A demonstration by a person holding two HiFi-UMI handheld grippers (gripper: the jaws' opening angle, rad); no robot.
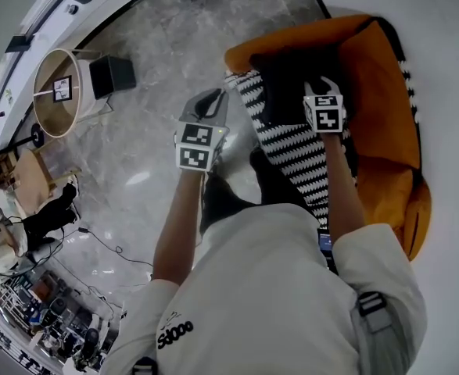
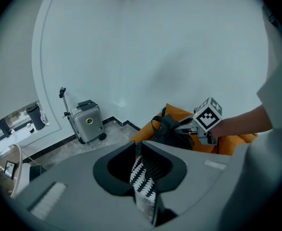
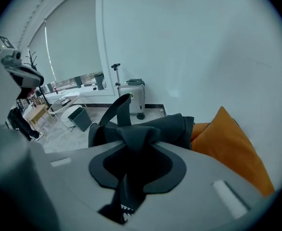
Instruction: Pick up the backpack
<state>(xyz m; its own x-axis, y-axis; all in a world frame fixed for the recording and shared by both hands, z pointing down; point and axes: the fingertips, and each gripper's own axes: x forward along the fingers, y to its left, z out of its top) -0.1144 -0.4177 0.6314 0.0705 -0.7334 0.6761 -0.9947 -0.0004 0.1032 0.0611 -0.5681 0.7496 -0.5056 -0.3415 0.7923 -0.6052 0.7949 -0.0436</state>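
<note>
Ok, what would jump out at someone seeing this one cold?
The bright orange seat at the right of the head view draws the eye, with a black backpack and a black-and-white zigzag cloth lying on it. The right tongs are shut on the backpack's dark fabric; the left tongs pinch the zigzag cloth.
</note>
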